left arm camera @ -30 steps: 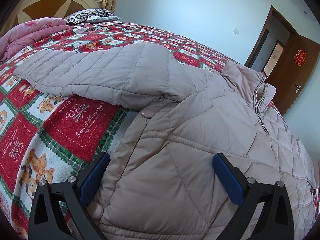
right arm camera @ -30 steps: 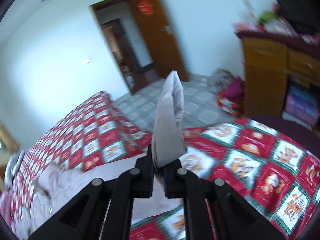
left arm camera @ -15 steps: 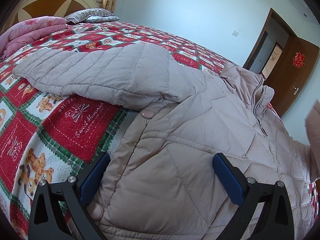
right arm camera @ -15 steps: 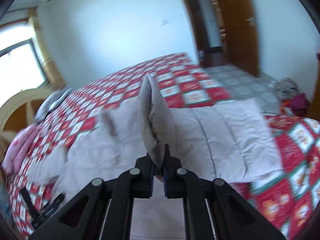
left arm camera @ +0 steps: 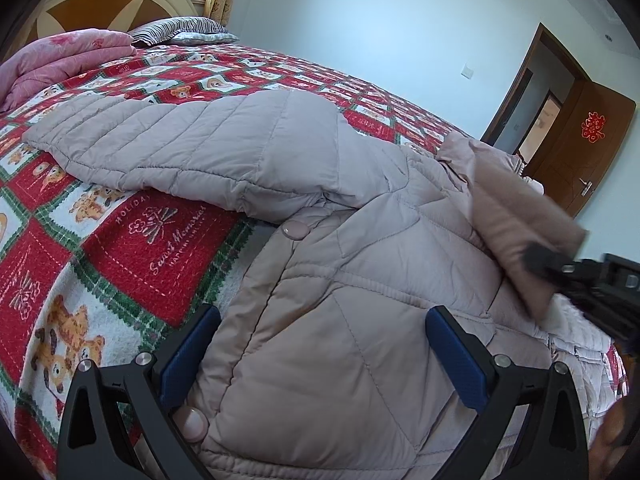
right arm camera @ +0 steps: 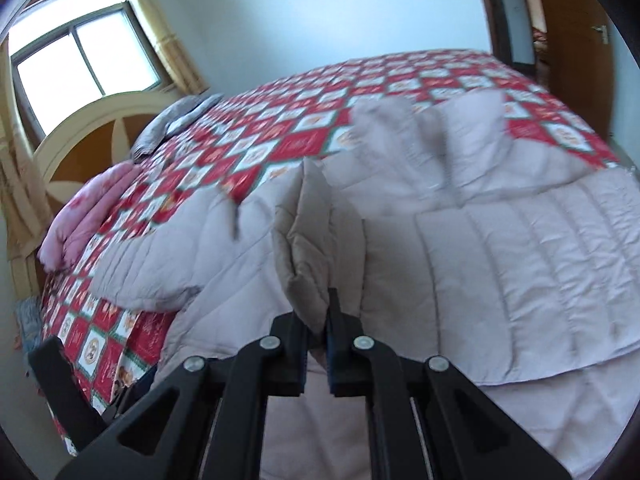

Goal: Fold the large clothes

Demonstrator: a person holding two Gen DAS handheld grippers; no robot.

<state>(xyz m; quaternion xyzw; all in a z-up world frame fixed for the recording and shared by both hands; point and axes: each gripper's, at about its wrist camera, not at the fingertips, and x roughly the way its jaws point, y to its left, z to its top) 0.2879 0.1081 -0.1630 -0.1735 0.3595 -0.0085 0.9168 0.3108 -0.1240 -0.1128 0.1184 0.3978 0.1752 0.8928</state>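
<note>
Nearest to us, our left gripper (left arm camera: 320,356) hangs with its blue-padded jaws wide apart, straddling the lower front of the puffer jacket (left arm camera: 340,320) without pinching anything; a snap button (left arm camera: 295,228) sits on the placket just beyond. Our right gripper (right arm camera: 317,344) has its jaws clamped together on the cuff of the right sleeve (right arm camera: 310,248), which stands up from the pads in a soft fold; in the left wrist view that same sleeve (left arm camera: 516,232) hangs over the jacket's chest, blurred by motion. The jacket lies spread front-up on the bed, over a red, green and white teddy-bear blanket (left arm camera: 120,248), its left sleeve (left arm camera: 180,144) stretched flat out to the side towards the headboard. We judge the quilted shell light and springy: it should lift easily, but the padding will tend to puff back open after a fold, and the smooth fabric may slide on itself. Cuffs, hems and seam lines look like the best places to pinch, since the thick panels would bulge out of narrow jaws. Farther off lie a folded pink quilt (left arm camera: 60,60) and a striped pillow (left arm camera: 180,30) by the wooden headboard (left arm camera: 80,0), and beyond the jacket's collar (left arm camera: 472,152) an open brown door (left arm camera: 584,144).
</note>
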